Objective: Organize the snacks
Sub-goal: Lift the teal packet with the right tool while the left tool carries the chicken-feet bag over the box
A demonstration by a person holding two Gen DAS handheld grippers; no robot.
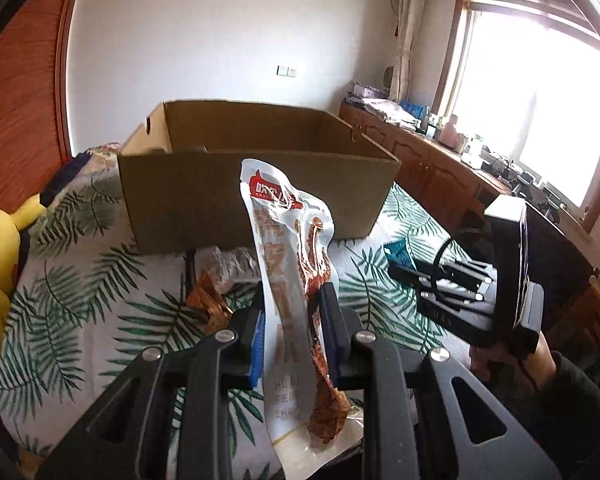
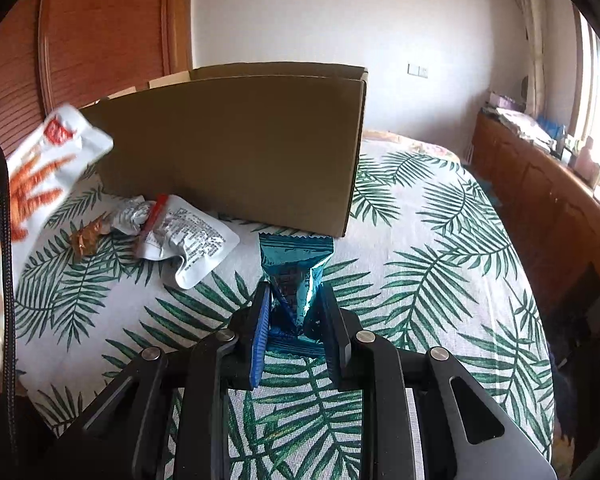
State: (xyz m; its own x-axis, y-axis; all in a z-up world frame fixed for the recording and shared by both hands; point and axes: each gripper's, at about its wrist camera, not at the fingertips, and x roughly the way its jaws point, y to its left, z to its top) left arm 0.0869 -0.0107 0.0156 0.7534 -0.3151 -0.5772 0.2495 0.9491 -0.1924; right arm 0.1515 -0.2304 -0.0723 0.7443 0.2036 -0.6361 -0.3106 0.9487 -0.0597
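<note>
My left gripper is shut on a long white snack pouch with red-brown contents and holds it upright above the bed, in front of an open cardboard box. The same pouch shows at the left edge of the right wrist view. My right gripper is shut on a teal foil snack packet just above the leaf-print bedspread, near the box's front corner. The right gripper also shows in the left wrist view.
A white pouch with printed text, a crumpled silver wrapper and a brown wrapper lie on the bedspread before the box. A yellow plush toy lies at left. A wooden cabinet runs under the window at right.
</note>
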